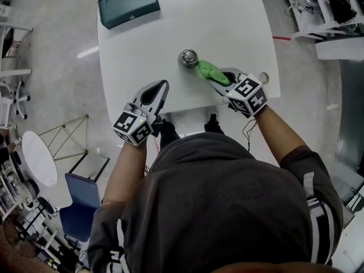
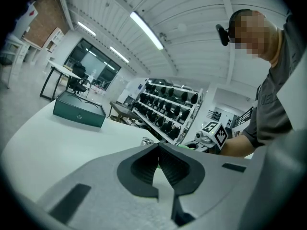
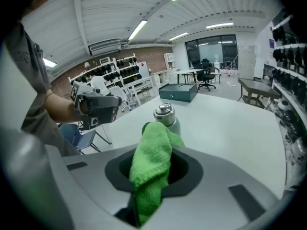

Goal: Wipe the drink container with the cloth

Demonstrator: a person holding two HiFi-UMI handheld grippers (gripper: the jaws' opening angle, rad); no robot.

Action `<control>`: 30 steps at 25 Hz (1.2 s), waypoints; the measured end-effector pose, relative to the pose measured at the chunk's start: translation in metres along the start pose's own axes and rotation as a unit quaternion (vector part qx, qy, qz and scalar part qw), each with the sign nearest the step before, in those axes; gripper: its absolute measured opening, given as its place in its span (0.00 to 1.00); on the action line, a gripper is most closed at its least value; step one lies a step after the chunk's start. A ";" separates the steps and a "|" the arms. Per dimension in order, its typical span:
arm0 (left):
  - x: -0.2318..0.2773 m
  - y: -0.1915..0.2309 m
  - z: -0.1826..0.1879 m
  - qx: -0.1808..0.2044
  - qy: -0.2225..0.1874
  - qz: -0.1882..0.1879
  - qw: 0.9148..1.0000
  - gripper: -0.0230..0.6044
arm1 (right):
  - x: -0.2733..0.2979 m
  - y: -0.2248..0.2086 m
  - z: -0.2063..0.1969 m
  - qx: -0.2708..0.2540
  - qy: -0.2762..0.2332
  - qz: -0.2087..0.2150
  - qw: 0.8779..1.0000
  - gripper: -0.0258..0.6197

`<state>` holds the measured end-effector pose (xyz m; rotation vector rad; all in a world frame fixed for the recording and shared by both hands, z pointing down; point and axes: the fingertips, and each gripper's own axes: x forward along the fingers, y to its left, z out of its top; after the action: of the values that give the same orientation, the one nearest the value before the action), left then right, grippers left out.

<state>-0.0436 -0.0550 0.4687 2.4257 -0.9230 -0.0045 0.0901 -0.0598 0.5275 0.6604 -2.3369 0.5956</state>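
A steel drink bottle (image 1: 188,57) stands upright near the middle of the white table (image 1: 227,16). My right gripper (image 1: 215,82) is shut on a green cloth (image 1: 211,70), whose free end reaches the bottle's right side. In the right gripper view the cloth (image 3: 152,162) hangs out of the jaws just in front of the bottle (image 3: 166,117). My left gripper (image 1: 164,86) hovers at the table's front edge, left of the bottle, shut and holding nothing. From the left gripper view only the bottle's top (image 2: 146,140) shows over the closed jaws.
A dark green box (image 1: 128,3) sits at the table's far left corner. A small round thing (image 1: 263,77) lies at the right edge. Chairs and a small round table (image 1: 40,158) stand on the floor to the left, racks to the right.
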 end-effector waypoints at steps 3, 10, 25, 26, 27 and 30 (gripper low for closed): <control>0.000 -0.002 0.004 0.000 -0.004 -0.004 1.000 0.04 | -0.001 0.008 0.006 0.008 0.000 0.011 1.000 0.14; -0.006 0.004 0.001 -0.008 -0.004 0.002 1.000 0.05 | 0.032 -0.004 -0.002 0.019 0.036 0.011 0.999 0.14; -0.032 0.041 -0.004 -0.030 0.004 0.010 0.999 0.04 | 0.087 -0.011 -0.046 0.069 0.116 0.002 0.991 0.14; -0.034 0.043 -0.002 -0.029 0.005 0.005 1.000 0.04 | 0.085 -0.008 -0.044 0.072 0.114 0.000 0.991 0.14; -0.035 0.044 0.000 -0.028 0.006 0.000 1.000 0.05 | 0.082 -0.002 -0.040 0.076 0.111 -0.001 0.991 0.14; -0.042 0.048 0.010 -0.022 0.007 -0.020 1.000 0.05 | 0.064 0.022 -0.020 0.089 0.088 0.001 0.992 0.14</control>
<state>-0.1073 -0.0642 0.4758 2.4004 -0.8601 -0.0228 0.0428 -0.0511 0.5797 0.6573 -2.1370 0.8361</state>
